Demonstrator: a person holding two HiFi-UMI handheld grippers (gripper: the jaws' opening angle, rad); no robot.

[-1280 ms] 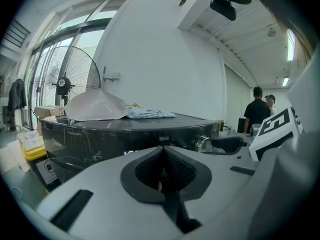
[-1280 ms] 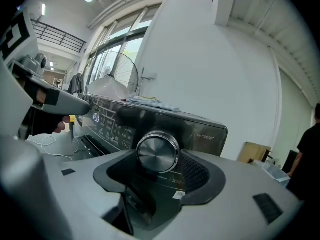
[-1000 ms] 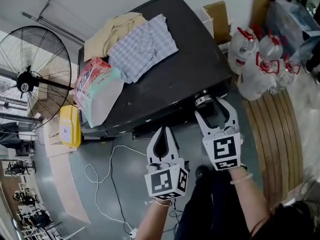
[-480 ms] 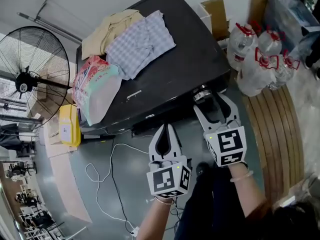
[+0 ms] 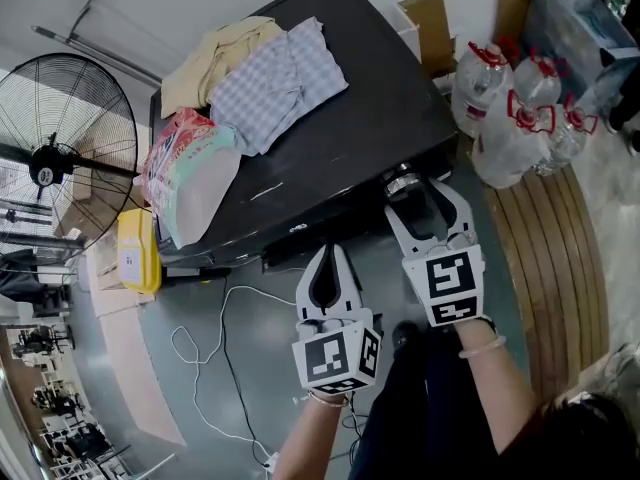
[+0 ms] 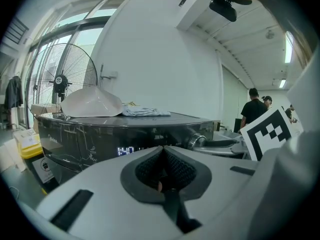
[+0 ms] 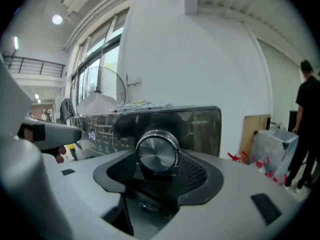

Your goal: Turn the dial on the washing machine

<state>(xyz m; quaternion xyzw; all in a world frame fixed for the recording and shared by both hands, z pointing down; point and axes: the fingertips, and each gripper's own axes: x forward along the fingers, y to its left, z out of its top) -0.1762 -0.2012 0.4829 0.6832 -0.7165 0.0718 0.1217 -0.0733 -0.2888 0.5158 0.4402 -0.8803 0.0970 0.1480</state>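
Nearest to me, the left gripper [image 5: 327, 252] hangs before the machine's front with its jaws pressed together and nothing between them. Beside it, the right gripper [image 5: 416, 201] has its jaws closed around the silver dial [image 7: 157, 152], on the front right corner of the dark washing machine [image 5: 345, 138]. Folded clothes [image 5: 280, 73] lie on top, farther back.

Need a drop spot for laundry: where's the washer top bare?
Bare: the washer top between the checked cloth and the dial. Crowded: that cloth and the yellow garment at the back, plastic bag on the edge toward the fan.
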